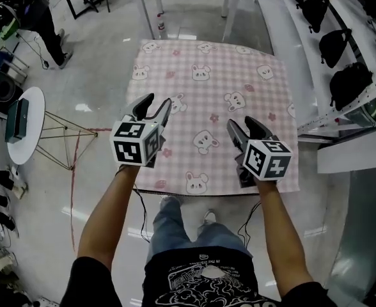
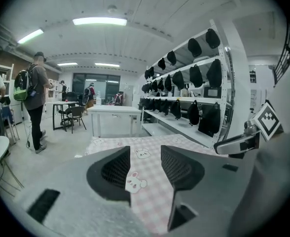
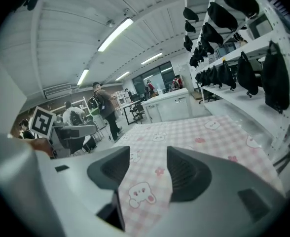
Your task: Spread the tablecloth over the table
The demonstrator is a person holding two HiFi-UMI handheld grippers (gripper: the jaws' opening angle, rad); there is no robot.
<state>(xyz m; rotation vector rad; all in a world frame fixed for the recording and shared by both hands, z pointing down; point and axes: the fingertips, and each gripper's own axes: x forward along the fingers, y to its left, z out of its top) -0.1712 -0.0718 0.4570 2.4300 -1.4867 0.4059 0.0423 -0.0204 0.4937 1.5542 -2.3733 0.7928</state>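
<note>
We hold our left gripper [image 1: 160,101] and right gripper [image 1: 240,123] above the near part of the pink checked tablecloth [image 1: 220,94], which lies flat over the surface. Both pairs of fingers [image 2: 116,170] gape wide, gripping nothing.

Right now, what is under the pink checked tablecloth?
Only a thin dark edge shows below the near hem of the tablecloth. The cloth covers the whole top, so the table itself is hidden.
</note>
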